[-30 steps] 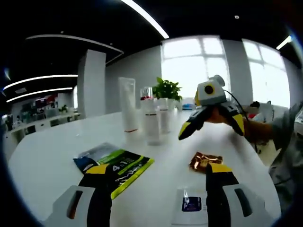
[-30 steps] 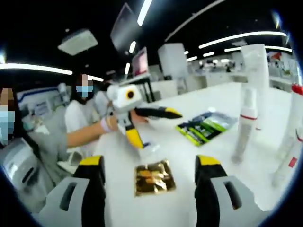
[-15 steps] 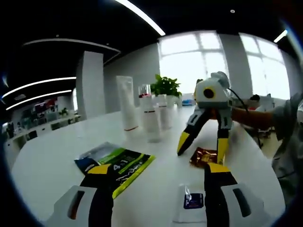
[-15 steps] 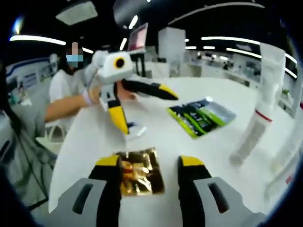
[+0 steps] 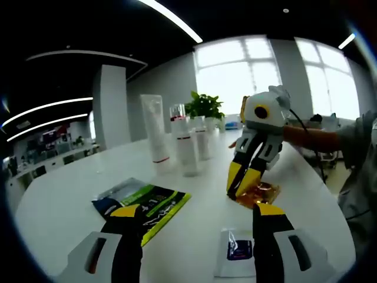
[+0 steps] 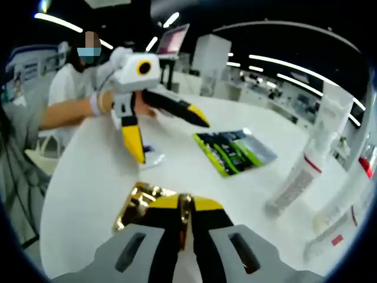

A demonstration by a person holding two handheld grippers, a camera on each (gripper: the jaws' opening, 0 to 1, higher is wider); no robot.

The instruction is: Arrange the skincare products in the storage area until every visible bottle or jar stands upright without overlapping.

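My right gripper [image 6: 184, 205] is shut on the edge of a gold foil sachet [image 6: 136, 203] lying on the white table [image 6: 82, 194]. From the left gripper view, the right gripper [image 5: 242, 180] points down with its jaws together on that gold sachet [image 5: 262, 193]. My left gripper [image 5: 197, 211] is open above a small white sachet [image 5: 238, 253] with a dark blue label. A tall white tube [image 5: 154, 132] and two slim bottles [image 5: 187, 152] stand upright farther back. The left gripper [image 6: 168, 132] also appears open over the white sachet [image 6: 150, 158].
A green and black sachet [image 5: 148, 206] lies flat at the left, also seen as the green sachet [image 6: 234, 152]. White tubes [image 6: 303, 171] stand at the right. A potted plant [image 5: 205, 109] stands behind the bottles. A person's sleeve [image 6: 65, 112] reaches in from the left.
My right gripper came down over the gold sachet and went from open to shut on it. The left gripper stayed open in nearly the same place.
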